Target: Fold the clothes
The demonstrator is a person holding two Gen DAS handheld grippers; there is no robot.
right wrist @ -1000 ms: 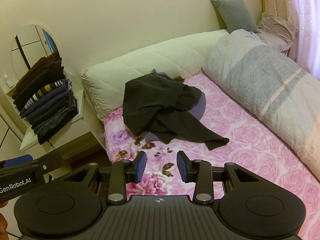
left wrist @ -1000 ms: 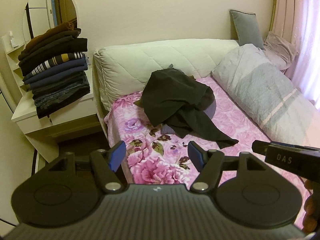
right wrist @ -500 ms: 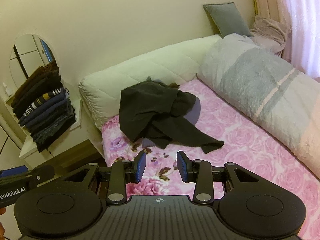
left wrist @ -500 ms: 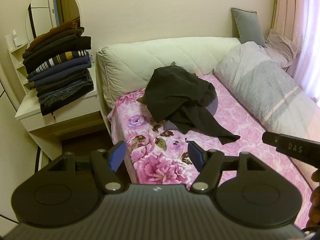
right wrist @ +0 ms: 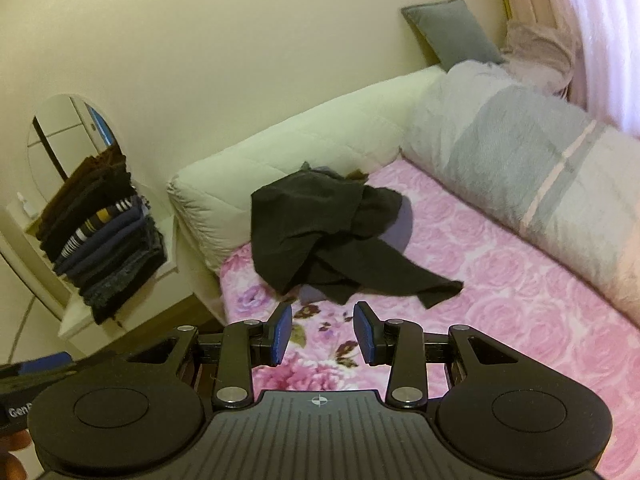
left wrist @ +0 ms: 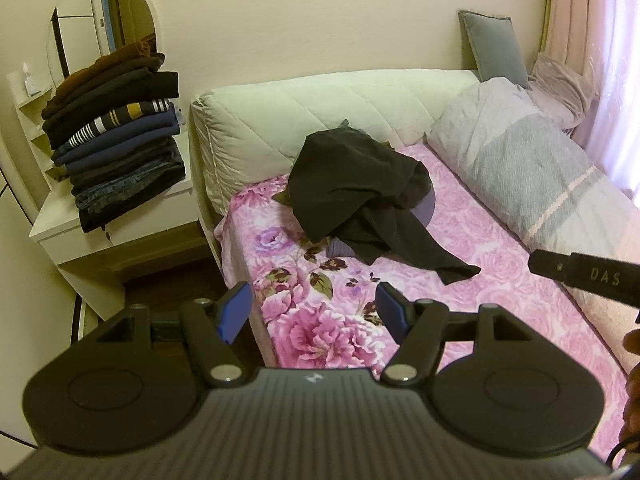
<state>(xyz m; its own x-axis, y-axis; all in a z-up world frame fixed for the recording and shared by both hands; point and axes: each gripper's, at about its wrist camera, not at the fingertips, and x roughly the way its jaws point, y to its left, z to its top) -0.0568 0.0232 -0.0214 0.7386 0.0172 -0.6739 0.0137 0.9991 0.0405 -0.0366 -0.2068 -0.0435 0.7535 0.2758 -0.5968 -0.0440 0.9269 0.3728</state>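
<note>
A crumpled dark garment (left wrist: 360, 200) lies in a heap on the pink floral bed (left wrist: 500, 296), near the cream headboard cushion; it also shows in the right wrist view (right wrist: 324, 236). A bluish-grey piece (right wrist: 400, 228) shows under it. My left gripper (left wrist: 316, 312) is open and empty, held over the bed's near corner, short of the heap. My right gripper (right wrist: 322, 334) is open and empty, its jaws closer together, also short of the heap. The right gripper's body (left wrist: 588, 280) shows at the right edge of the left wrist view.
A tall stack of folded dark clothes (left wrist: 116, 136) sits on a white bedside desk (left wrist: 120, 240) left of the bed, before an oval mirror (left wrist: 100, 28). A grey striped duvet (left wrist: 532, 168) runs along the bed's right side. A grey pillow (left wrist: 496, 52) leans on the wall.
Both grippers have shifted: the heap sits further right in the left wrist view and higher in the right wrist view. Both stay open and empty.
</note>
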